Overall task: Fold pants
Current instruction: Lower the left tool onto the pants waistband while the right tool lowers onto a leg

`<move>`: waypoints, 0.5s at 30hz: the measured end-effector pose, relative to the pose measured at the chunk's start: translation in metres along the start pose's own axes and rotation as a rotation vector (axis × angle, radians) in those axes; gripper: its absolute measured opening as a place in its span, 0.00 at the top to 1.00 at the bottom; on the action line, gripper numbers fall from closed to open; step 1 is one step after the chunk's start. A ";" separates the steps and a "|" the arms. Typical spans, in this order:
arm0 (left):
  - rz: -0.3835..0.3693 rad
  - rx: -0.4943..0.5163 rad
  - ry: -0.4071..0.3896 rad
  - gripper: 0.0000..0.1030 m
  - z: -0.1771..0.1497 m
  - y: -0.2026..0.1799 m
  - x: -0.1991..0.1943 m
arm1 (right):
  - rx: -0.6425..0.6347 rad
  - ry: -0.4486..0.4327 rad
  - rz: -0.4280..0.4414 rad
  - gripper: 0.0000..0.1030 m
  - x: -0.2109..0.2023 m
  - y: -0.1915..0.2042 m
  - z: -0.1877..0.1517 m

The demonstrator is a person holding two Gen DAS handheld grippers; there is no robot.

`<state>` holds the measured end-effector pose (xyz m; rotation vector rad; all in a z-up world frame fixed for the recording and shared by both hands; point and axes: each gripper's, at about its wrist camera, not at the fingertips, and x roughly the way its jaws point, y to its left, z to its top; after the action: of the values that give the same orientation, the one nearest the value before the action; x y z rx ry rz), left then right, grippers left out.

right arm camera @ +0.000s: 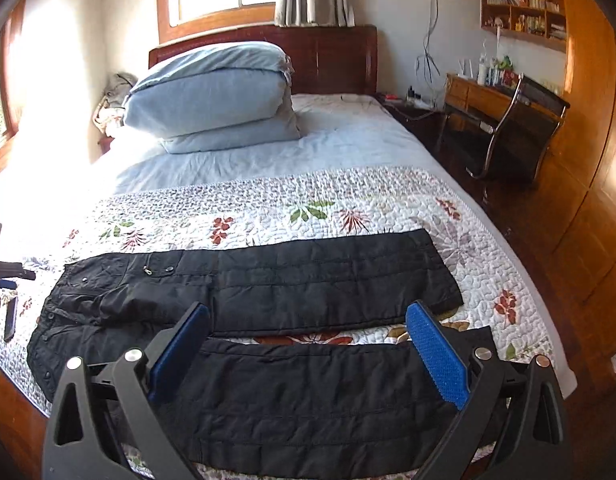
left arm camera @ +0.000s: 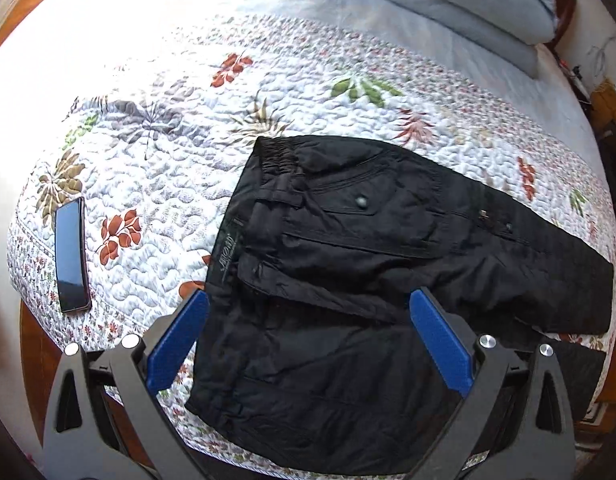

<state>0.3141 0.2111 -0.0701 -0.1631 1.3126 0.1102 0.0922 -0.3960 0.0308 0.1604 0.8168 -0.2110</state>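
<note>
Quilted bedspread [right arm camera: 267,208] (floral) bears black pants [right arm camera: 267,284].

Left gripper [left arm camera: 308,300] and right gripper [right arm camera: 308,316]: matte black angular frames with triangular cut-outs, silver round pivot screws, blue textured finger pads [right arm camera: 438,358].

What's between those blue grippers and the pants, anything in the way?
Nothing visible. The left gripper and the right gripper both hang open right over the pants. The phone lies off to the side on the quilt.
</note>
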 end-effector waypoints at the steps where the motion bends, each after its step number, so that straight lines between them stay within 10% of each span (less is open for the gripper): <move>1: -0.023 -0.035 0.035 0.02 0.012 0.011 0.017 | 0.022 0.029 0.001 0.03 0.017 -0.008 -0.001; 9: -0.248 -0.331 0.250 0.03 0.068 0.052 0.128 | 0.085 0.200 0.017 0.03 0.124 -0.052 -0.008; 14: -0.210 -0.211 0.270 0.09 0.077 0.027 0.140 | 0.109 0.236 0.008 0.03 0.171 -0.078 0.005; 15: -0.166 -0.172 0.270 0.29 0.077 0.021 0.140 | 0.118 0.239 0.000 0.03 0.178 -0.083 0.009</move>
<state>0.4192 0.2444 -0.1876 -0.4452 1.5521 0.0604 0.1961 -0.5002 -0.0991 0.3009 1.0425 -0.2429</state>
